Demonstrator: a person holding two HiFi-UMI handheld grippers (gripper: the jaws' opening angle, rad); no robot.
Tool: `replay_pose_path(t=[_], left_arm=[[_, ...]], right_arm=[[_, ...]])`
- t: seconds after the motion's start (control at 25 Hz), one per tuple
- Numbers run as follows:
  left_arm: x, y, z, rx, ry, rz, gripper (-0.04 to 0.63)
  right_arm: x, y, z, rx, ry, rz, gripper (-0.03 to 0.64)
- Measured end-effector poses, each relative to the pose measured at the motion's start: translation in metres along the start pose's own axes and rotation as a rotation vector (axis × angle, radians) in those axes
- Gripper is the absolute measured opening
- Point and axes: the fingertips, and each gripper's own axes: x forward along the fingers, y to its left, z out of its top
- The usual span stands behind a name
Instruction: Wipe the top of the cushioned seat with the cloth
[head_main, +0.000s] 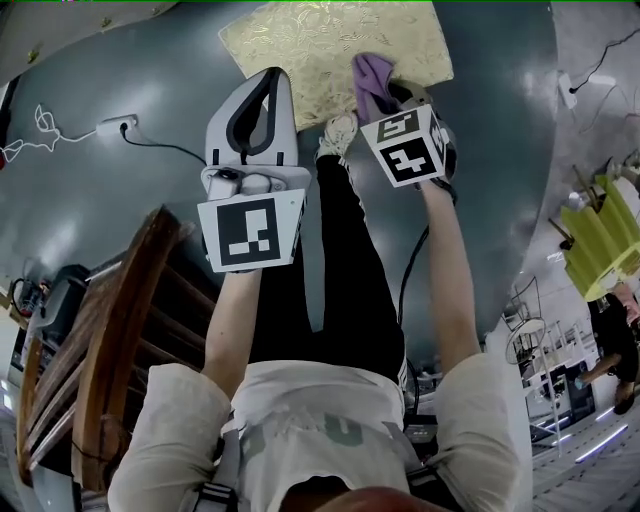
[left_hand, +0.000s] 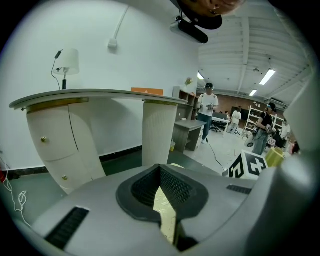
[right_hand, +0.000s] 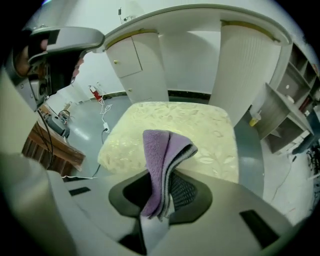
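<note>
The cushioned seat (head_main: 330, 40) is pale yellow with a leaf pattern and stands on the dark floor ahead of me. A folded purple cloth (head_main: 372, 80) sticks up from my right gripper (head_main: 390, 95), which is shut on it above the seat's near right edge. In the right gripper view the cloth (right_hand: 160, 160) stands between the jaws, with the seat (right_hand: 200, 130) spread out just beyond. My left gripper (head_main: 265, 90) hovers at the seat's near left edge, shut with nothing in it. Only a thin slit between its jaws (left_hand: 161, 185) shows a strip of the seat (left_hand: 165, 207).
A wooden chair (head_main: 110, 350) stands close at my left. A power strip (head_main: 115, 127) with a cable lies on the floor, far left. A white curved counter (right_hand: 190, 20) rises behind the seat. My shoe (head_main: 338, 135) is beside the seat's near edge. People (left_hand: 206, 107) stand in the background.
</note>
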Motion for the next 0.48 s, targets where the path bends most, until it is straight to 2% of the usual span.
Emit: replay_pose_path(t=[0.2, 0.48], left_arm=[[0.013, -0.017, 0.001, 0.015, 0.008, -0.029, 0.006], [0.027, -0.035, -0.002, 0.045, 0.027, -0.066, 0.006]], right_arm=[[-0.016, -0.065, -0.017, 0.035, 0.011, -0.098, 0.087], [-0.027, -0.112, -0.028, 0.011, 0.019, -0.177, 0.087]])
